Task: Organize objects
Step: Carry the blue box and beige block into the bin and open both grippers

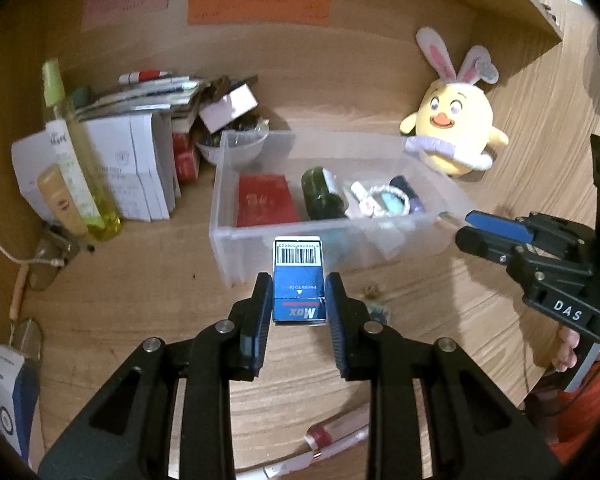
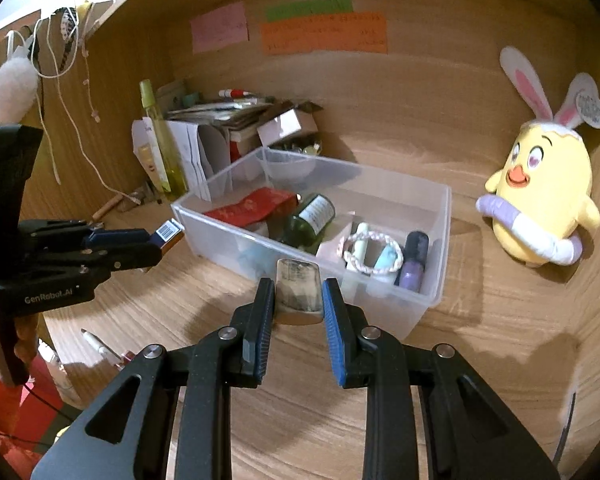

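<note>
My left gripper (image 1: 299,288) is shut on a small blue box (image 1: 299,280) with a barcode and "Max" on it, held just before the near wall of a clear plastic bin (image 1: 260,236). The same box shows in the right wrist view (image 2: 168,234) in the left gripper (image 2: 156,240), left of the bin (image 2: 432,264). My right gripper (image 2: 298,292) is shut on a flat tan block (image 2: 298,292) with a worn label, at the bin's near wall; it shows from the side in the left wrist view (image 1: 466,226). The bin holds a red packet (image 2: 256,206), a green bottle (image 2: 310,218), a bracelet (image 2: 372,250) and a purple vial (image 2: 414,260).
A yellow chick plush (image 2: 540,208) with bunny ears stands right of the bin. Papers, boxes and a spray bottle (image 1: 72,148) crowd the back left corner. Coloured notes (image 2: 324,32) hang on the back wall. A pen (image 2: 98,344) lies on the near left desk.
</note>
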`<state>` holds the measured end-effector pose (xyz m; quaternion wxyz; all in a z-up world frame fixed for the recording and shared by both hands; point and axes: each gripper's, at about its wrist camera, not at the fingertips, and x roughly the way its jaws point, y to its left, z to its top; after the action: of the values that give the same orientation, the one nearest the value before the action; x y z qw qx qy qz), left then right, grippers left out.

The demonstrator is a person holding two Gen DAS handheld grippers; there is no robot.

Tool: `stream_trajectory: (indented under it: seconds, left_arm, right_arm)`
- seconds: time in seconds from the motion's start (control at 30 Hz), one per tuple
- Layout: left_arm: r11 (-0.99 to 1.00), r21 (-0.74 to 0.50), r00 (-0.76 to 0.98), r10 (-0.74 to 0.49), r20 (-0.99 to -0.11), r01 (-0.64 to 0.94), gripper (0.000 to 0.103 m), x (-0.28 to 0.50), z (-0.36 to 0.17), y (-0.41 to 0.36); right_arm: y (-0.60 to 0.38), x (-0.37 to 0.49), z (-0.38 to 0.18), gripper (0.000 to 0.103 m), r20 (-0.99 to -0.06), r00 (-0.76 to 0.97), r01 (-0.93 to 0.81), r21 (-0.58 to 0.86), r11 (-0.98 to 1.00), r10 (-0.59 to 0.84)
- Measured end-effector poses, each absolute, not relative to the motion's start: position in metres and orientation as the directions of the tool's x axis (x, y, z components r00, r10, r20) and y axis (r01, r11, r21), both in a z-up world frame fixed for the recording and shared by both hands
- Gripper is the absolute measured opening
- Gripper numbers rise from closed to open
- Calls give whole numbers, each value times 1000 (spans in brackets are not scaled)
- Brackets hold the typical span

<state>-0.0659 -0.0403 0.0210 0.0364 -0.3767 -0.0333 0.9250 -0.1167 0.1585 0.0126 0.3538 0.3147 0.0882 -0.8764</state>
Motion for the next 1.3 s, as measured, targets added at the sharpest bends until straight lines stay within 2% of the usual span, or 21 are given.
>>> stream_trajectory:
  seconds: [0.37, 0.73, 0.97, 1.3]
  left_arm:
    - [-997, -75, -730, 77, -679, -35, 27, -91, 41, -46]
    - [-992, -108, -726, 118, -678, -60, 27, -135, 40, -37]
    - [-988, -148, -694, 137, -707, -44, 27, -166, 23, -42]
    - [-989, -137, -654, 135, -745, -49, 27, -186, 4, -37]
  right_arm:
    - [156, -141, 26, 22, -590, -563, 670, 84, -737, -579]
    - [142, -178, 33, 22, -595, -611, 653, -6, -757, -522]
    - [136, -199, 20, 22, -626, -581, 652, 24, -757, -520]
    - [131, -222, -10, 22, -684, -525, 648, 65, -759, -507]
